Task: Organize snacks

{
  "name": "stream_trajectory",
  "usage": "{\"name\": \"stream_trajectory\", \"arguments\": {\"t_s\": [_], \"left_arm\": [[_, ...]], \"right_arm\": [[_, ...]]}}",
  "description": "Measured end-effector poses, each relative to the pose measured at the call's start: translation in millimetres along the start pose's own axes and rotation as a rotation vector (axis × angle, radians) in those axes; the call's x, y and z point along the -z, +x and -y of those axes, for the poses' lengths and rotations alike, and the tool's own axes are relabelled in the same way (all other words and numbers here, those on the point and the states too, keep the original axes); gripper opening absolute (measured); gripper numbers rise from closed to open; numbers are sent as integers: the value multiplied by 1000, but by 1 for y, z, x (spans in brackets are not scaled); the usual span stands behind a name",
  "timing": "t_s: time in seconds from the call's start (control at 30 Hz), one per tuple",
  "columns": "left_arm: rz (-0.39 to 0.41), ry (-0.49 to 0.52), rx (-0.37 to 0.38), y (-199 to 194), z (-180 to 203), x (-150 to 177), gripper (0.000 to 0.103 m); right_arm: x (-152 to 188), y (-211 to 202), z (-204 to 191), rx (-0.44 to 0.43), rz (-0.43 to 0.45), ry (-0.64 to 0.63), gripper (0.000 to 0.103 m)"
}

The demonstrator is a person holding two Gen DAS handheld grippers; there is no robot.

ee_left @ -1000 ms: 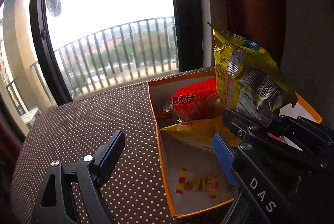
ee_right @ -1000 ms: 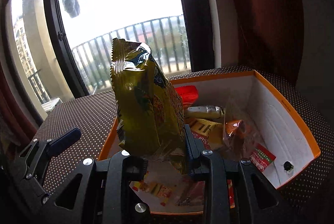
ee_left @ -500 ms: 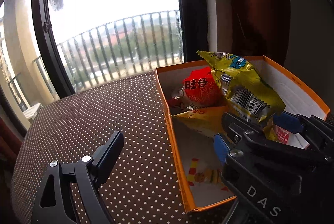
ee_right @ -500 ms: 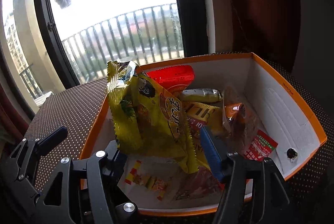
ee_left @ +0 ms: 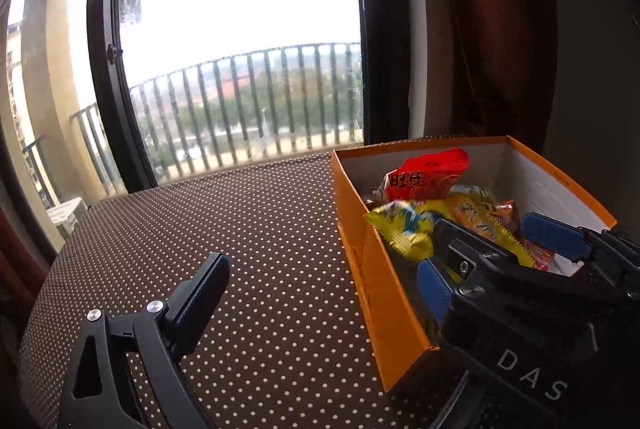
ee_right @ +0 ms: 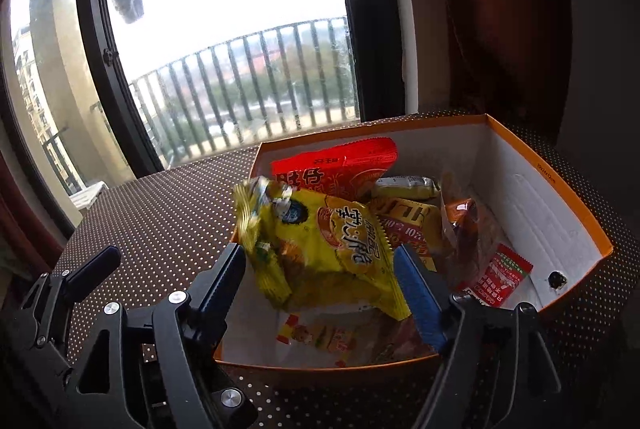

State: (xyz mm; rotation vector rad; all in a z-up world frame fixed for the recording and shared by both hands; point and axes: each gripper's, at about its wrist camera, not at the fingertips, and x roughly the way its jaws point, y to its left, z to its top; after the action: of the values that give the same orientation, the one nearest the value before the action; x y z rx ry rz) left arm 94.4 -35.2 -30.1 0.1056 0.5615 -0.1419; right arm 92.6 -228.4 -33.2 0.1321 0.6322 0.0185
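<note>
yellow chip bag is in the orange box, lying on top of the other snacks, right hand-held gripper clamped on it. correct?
Not quite. The right hand-held gripper is not clamped: its jaws are opening, and the right wrist view shows both pads clear of the yellow chip bag, which sits loose between them. The rest holds: the bag is in the orange box, on top of the other snacks.

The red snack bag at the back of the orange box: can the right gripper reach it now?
Probably not directly. The yellow chip bag lies between the opening jaws of the right gripper, in front of the red snack bag. From above, the open orange box leaves the way free.
</note>
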Motion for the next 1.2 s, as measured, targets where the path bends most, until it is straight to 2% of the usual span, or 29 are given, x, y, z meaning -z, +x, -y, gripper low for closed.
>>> {"name": "stream_trajectory", "arguments": {"t_s": [0.33,0.5,1.0,1.2], "left_arm": [[56,-47,-2,-26,-23,3,97],[88,-61,-18,-40,-35,5,97],[190,-72,-117,-85,-59,27,102],[225,-86,-153,-100,-64,38,102]], "right_arm": [[-4,-14,-26,-31,61,-45,81],[-2,-23,-37,-46,102,-56,87],[22,-60,-71,-103,256,-107,97],[31,-69,-70,-138,259,-81,97]]}}
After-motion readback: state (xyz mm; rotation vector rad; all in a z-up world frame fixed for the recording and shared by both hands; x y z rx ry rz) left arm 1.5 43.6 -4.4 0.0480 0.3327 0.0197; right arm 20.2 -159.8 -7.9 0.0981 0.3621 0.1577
